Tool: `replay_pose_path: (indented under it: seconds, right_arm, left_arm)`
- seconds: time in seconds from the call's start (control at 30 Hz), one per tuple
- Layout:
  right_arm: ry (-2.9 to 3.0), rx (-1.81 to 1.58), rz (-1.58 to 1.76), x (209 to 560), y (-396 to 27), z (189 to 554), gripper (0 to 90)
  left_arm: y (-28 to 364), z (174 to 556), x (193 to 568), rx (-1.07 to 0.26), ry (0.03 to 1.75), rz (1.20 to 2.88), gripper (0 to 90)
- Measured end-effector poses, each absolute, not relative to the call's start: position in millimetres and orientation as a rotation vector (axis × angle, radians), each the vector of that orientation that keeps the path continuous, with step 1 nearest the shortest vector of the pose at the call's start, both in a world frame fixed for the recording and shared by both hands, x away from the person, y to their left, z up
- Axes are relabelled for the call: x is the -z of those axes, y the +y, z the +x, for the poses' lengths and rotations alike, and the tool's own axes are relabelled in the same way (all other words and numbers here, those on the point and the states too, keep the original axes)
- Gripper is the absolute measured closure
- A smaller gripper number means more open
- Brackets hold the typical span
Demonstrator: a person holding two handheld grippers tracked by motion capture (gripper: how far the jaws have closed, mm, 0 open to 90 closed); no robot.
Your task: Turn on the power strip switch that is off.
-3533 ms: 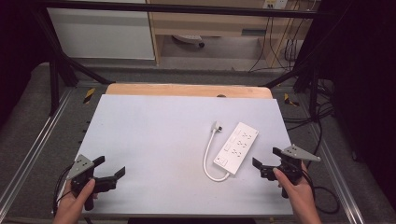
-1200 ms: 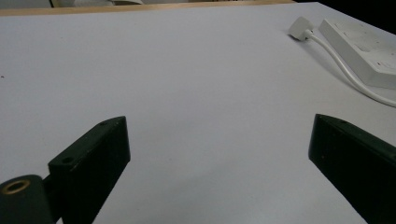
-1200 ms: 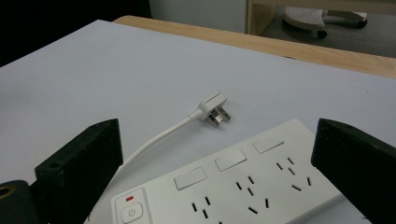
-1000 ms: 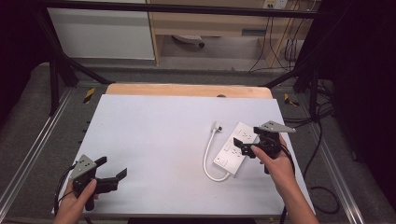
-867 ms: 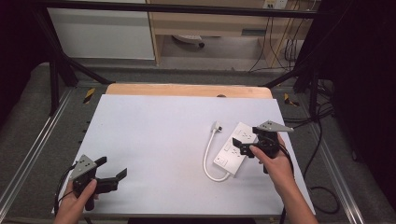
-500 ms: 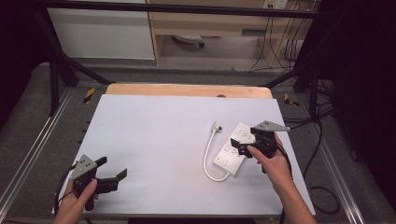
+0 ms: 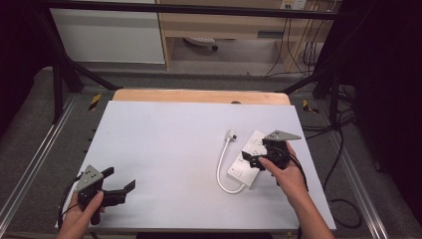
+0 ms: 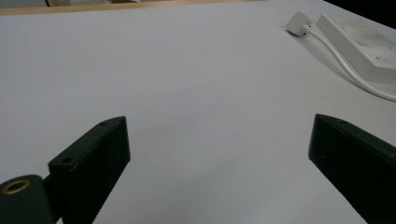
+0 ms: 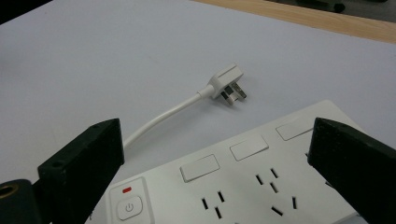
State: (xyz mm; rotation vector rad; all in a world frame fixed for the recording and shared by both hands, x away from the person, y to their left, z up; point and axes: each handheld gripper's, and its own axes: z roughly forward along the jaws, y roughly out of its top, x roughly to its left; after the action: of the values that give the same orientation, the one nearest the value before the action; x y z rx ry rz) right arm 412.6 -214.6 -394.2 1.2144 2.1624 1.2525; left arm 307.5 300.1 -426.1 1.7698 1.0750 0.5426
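A white power strip [image 7: 247,160] lies on the right half of the white table [image 7: 164,144], its short white cable [image 7: 220,169] curling to a plug [image 7: 231,134] resting on the tabletop. My right gripper [image 7: 252,158] hovers over the strip, jaws wide open with nothing between them. Through the right gripper view I look down on the strip [image 9: 243,186], its power button [image 9: 129,206] and the plug [image 9: 228,83]. My left gripper [image 7: 119,184] rests open near the table's front left corner; in its own view the strip [image 8: 362,44] lies far off at upper right.
A wooden board edge [image 7: 199,95] runs along the table's far side. Black frame posts [image 7: 57,74] and cables [image 7: 343,149] flank the table. A cabinet [image 7: 107,30] stands beyond it.
My right gripper moved from the table's right front edge inward and to the left, over the power strip. The left gripper stayed put.
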Motion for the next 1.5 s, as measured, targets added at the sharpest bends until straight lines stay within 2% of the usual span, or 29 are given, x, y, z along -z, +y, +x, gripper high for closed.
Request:
replay_pose_path:
  seconds: [0.73,0.83,0.87,1.5]
  right_arm:
    - [2.211,-1.234,1.190,397.8,-205.9,416.2,14.5]
    - [2.216,-1.235,1.206,398.9,-205.3,417.0,21.7]
    - [2.216,-1.235,1.206,398.9,-205.3,417.0,21.7]
    - [2.292,-1.190,1.161,405.2,-200.3,416.1,66.5]
  left_arm:
    - [300.4,307.4,426.3,-0.543,1.074,1.775,5.7]
    - [300.3,307.6,426.4,-0.543,1.072,1.775,5.7]
    - [300.3,307.6,426.4,-0.542,1.072,1.775,5.7]
    - [300.4,307.4,426.3,-0.541,1.073,1.775,5.6]
